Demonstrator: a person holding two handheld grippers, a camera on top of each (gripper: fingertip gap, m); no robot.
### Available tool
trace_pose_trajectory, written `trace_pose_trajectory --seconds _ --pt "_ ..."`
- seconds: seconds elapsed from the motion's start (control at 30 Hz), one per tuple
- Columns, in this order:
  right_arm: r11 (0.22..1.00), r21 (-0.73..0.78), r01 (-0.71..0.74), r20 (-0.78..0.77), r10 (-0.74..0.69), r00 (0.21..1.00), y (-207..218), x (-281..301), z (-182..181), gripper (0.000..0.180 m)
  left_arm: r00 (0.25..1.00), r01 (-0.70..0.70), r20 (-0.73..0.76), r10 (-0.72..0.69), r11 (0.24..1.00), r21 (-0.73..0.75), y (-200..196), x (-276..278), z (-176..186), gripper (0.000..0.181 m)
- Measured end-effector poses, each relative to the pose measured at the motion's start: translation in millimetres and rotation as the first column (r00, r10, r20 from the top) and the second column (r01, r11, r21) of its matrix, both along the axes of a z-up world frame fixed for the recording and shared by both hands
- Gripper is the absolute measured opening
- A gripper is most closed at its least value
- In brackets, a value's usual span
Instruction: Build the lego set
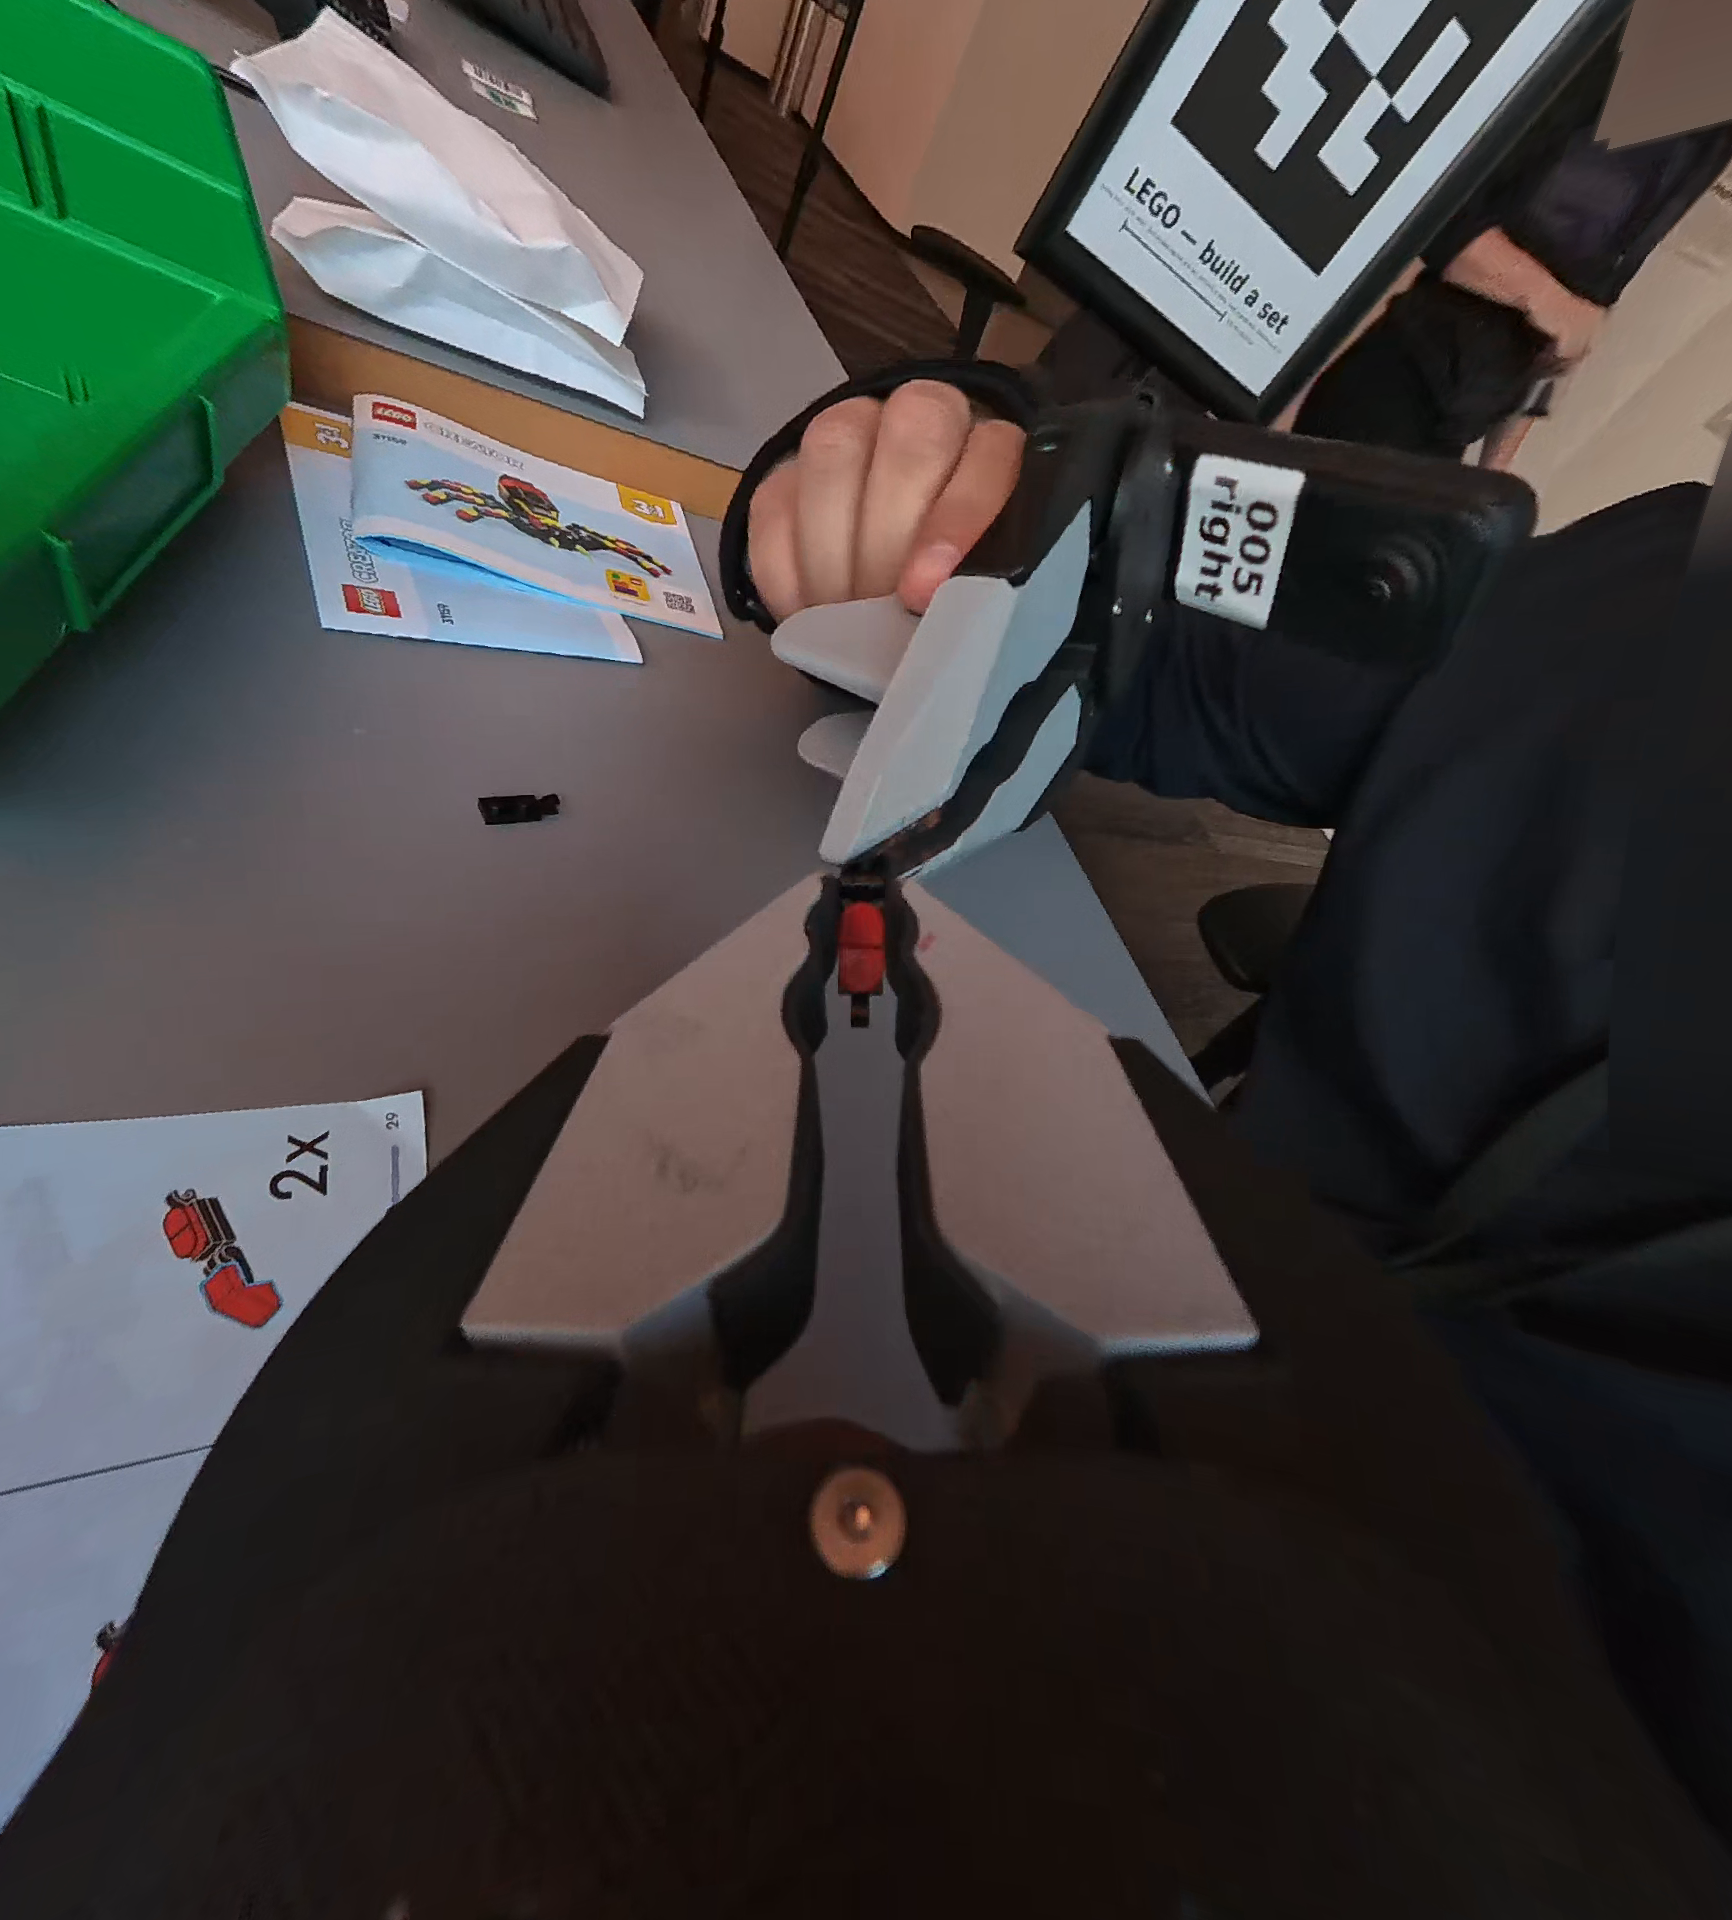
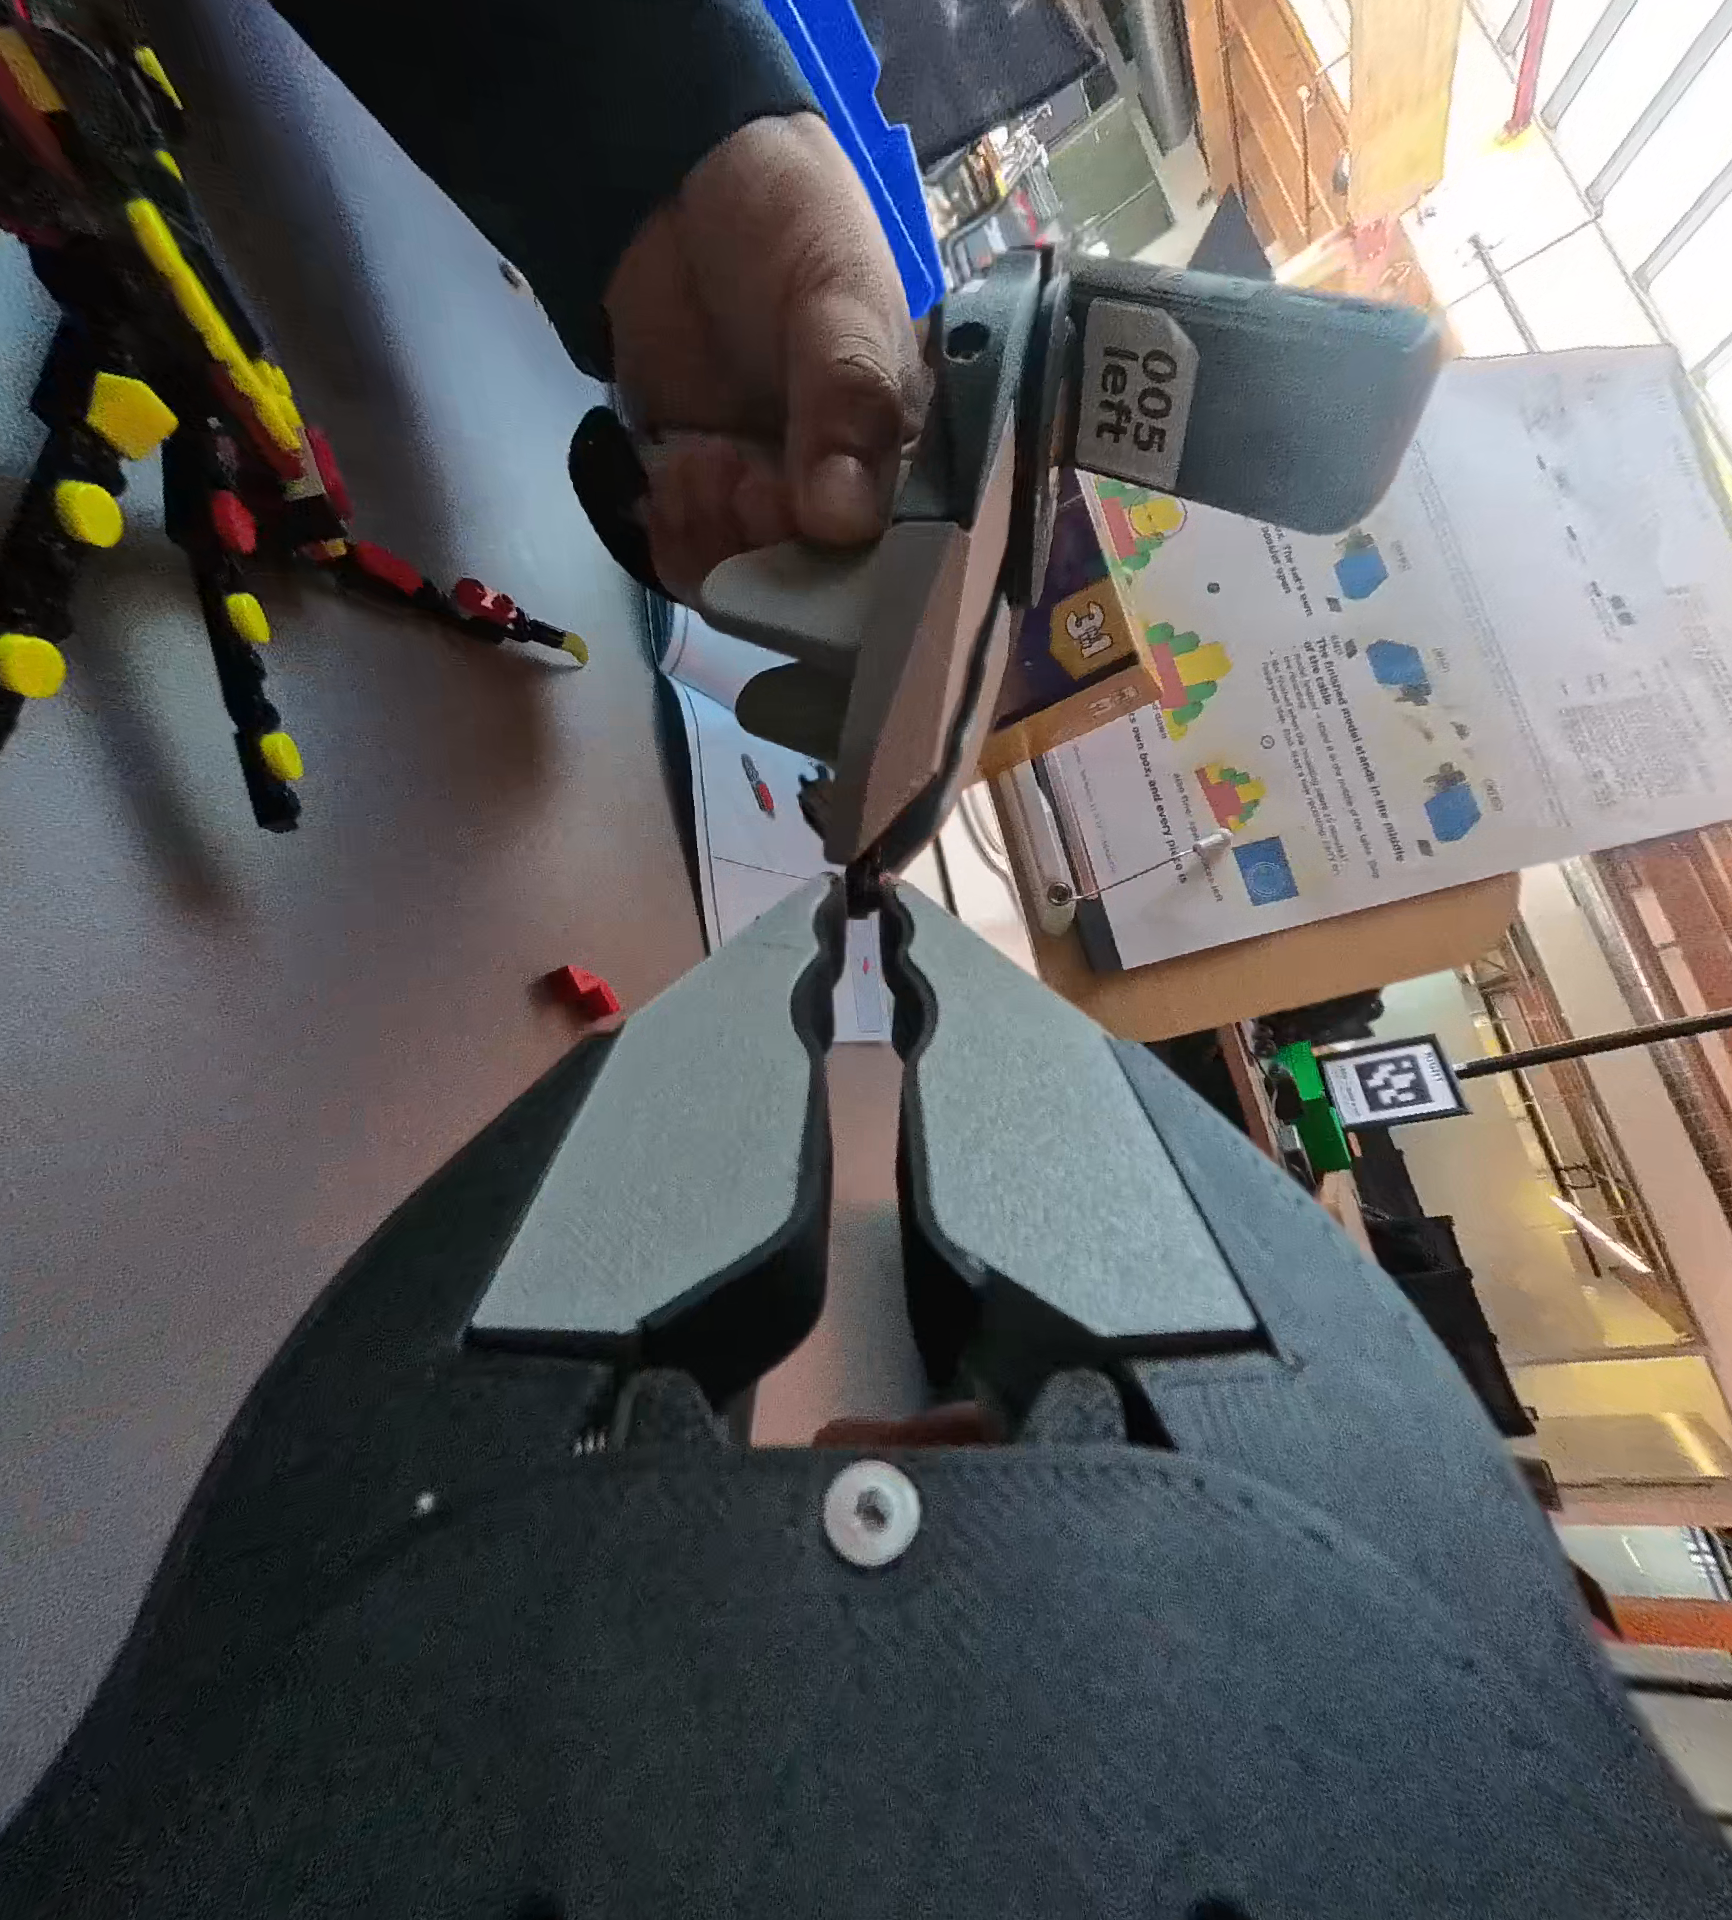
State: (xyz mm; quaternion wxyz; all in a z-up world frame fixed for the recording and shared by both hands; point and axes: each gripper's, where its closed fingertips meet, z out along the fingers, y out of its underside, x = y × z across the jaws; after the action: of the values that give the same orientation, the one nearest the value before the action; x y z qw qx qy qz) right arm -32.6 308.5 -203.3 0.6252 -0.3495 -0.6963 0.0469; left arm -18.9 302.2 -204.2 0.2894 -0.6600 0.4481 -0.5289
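Right wrist view shows the grey bench (image 2: 218,1091) first, and sitting up at its far left is the big black, red and yellow model (image 2: 145,416), a spidery thing with several long legs already on it. So the build looks pretty far along, judging from that alone. Over in the left wrist view there's a green bin (image 1: 62,343) on the bench, some white paper bags (image 1: 457,218) behind it, two closed instruction booklets (image 1: 509,540), and an open instruction page (image 1: 114,1299) near the camera showing a small red and black sub-assembly to be made twice.

That seems to be the step in hand. The left tool (image 1: 860,935) is nearly closed and pinches a small red and black piece (image 1: 860,951) right at its tips. The right tool (image 2: 862,894) meets it tip to tip above the bench edge, its fingers drawn almost together on something tiny and dark; the pictures don't show clearly what it is, probably a small black part being pushed onto the red one.

What's left, as a guess: finish this little joint, maybe a second copy, then clip them onto the model. Spare bits are still loose on the bench: a red brick (image 2: 583,989) just beside the right tool, and a small black clip piece (image 1: 519,807) farther out in the left wrist view.
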Motion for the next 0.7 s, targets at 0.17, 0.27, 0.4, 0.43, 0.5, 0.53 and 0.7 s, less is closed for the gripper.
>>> trace_pose_trajectory --seconds 0.17,0.27,0.4,0.43,0.5,0.53,0.7 --pt "0.999 0.018 0.035 -0.025 -0.034 0.999 5.0 -0.6 2.5 0.003 1.0 0.004 -0.024 -0.005 0.999 -0.033 6.2 -8.3 -5.3 0.017" --pt "1.0 0.007 0.021 -0.022 -0.02 1.0 3.2 -3.5 -1.0 0.002 1.0 0.015 -0.013 -0.015 0.999 -0.045 3.5 -8.4 -4.7 0.011" --pt "0.999 0.033 0.02 0.0 -0.02 1.0 0.6 -6.6 -6.2 0.002 0.996 0.037 -0.077 -0.042 0.997 -0.062 -2.6 -9.7 -13.1 0.006" --pt "0.999 0.042 0.017 0.007 -0.017 1.0 0.0 -7.3 -7.7 0.003 0.995 0.039 -0.087 -0.045 0.997 -0.066 -3.1 -10.5 -14.1 0.006" --pt "0.998 0.057 0.03 0.009 -0.03 1.0 0.9 -8.0 -8.1 0.003 0.994 0.04 -0.098 -0.047 0.997 -0.071 -3.7 -11.9 -16.1 0.006" --pt "0.997 0.066 0.049 -0.004 -0.048 0.999 3.1 -7.6 -5.7 0.002 0.993 0.046 -0.105 -0.055 0.995 -0.083 -4.7 -12.6 -17.5 0.011" --pt "0.992 0.035 0.125 -0.075 -0.122 0.99 15.6 -3.0 5.7 0.002 0.995 -0.008 -0.101 0.005 0.999 -0.034 6.1 -11.1 -15.3 0.021"
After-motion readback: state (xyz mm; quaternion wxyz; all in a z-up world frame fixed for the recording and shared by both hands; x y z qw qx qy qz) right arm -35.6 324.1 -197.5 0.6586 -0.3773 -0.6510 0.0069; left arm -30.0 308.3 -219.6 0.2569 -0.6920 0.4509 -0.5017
